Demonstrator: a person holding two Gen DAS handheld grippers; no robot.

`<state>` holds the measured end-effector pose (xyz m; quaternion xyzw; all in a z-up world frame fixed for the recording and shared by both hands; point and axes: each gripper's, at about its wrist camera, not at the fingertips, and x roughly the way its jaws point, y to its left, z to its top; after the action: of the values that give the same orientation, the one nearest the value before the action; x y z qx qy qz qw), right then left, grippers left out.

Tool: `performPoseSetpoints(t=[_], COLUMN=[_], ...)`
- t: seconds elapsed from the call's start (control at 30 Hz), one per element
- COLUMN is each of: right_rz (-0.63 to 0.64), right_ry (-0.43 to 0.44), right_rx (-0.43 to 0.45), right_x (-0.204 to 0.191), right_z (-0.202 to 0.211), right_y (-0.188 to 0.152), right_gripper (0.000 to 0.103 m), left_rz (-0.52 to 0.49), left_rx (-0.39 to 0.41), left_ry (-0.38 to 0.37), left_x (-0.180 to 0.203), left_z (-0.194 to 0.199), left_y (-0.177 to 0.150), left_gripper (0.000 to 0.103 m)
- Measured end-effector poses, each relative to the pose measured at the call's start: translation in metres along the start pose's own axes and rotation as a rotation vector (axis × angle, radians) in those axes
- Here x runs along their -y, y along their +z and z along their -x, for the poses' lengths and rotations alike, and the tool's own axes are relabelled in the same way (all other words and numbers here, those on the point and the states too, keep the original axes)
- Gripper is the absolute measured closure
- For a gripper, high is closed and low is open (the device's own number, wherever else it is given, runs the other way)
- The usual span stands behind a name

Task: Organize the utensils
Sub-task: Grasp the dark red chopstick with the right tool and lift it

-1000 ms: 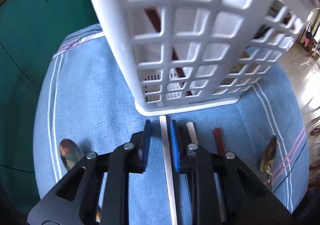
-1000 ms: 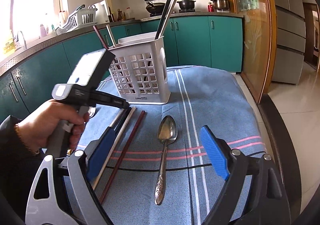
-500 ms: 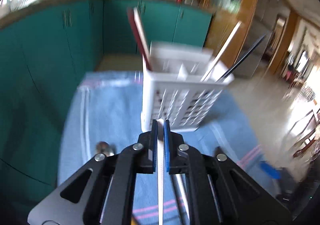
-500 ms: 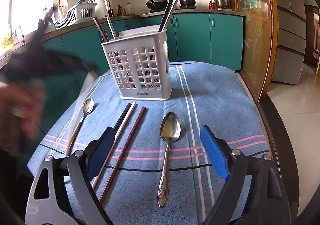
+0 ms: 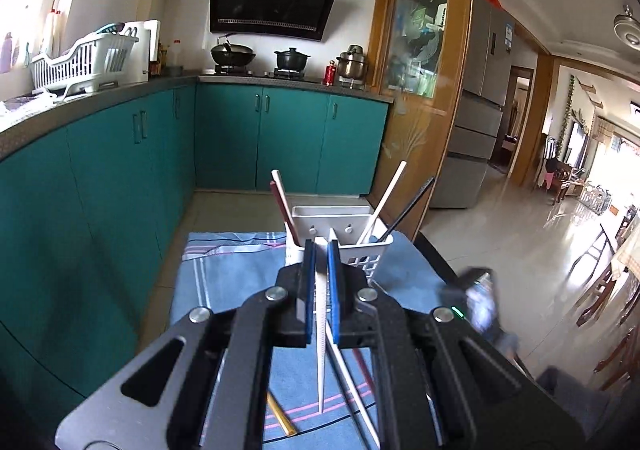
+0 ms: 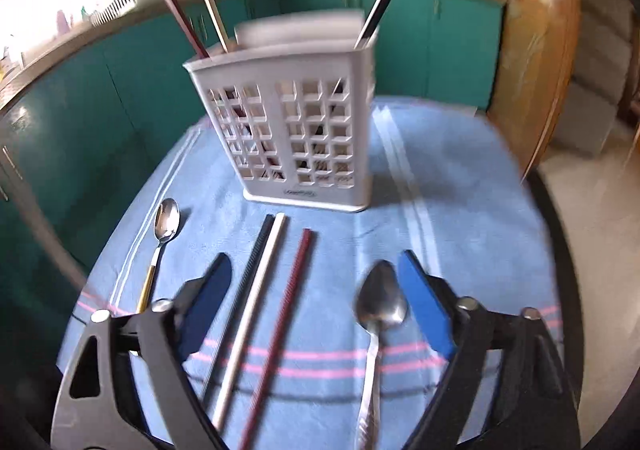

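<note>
Spoons (image 6: 380, 302) visible only in right wrist view.

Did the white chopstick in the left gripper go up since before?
Yes. The white chopstick, pinched in the left gripper, lay on the blue cloth below the caddy; now its top sits level with the caddy's rim.

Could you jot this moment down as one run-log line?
left gripper: shut on white chopstick | right gripper: open, closing, over silver spoon | caddy: upright
</note>
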<state>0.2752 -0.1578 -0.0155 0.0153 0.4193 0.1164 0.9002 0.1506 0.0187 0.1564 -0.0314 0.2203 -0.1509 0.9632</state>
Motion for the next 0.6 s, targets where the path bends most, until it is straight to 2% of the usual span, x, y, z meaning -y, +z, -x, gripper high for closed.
performPoseSetpoints(t=[0.07, 0.2, 0.37, 0.53, 0.6], right_rz=[0.019, 0.035, 0.018, 0.021, 0.034], right_ry=[-0.01, -0.041, -0.068, -0.071, -0.081], right_rx=[-0.074, -0.16, -0.253, -0.253, -0.249], right_x=[-0.006, -0.014, -0.016, -0.019, -0.02], right_z=[-0.025, -0.056, -0.082, -0.091, -0.091], right_y=[0.014, 0.028, 0.031, 0.032, 0.032], right_gripper=[0.045, 0.053, 0.061, 0.067, 0.079], left_rz=[0.002, 0.027, 0.053, 0.06, 0.06], left_rx=[0.012, 0.028, 0.027, 0.029, 0.024], left_ry=[0.013, 0.008, 0.007, 0.007, 0.01], left_x=[-0.003, -0.013, -0.026, -0.03, -0.032], left_z=[0.008, 0.024, 0.026, 0.029, 0.028], left_y=[0.001, 0.007, 0.008, 0.009, 0.009], left_gripper=[0.097, 0.097, 0.097, 0.097, 0.097])
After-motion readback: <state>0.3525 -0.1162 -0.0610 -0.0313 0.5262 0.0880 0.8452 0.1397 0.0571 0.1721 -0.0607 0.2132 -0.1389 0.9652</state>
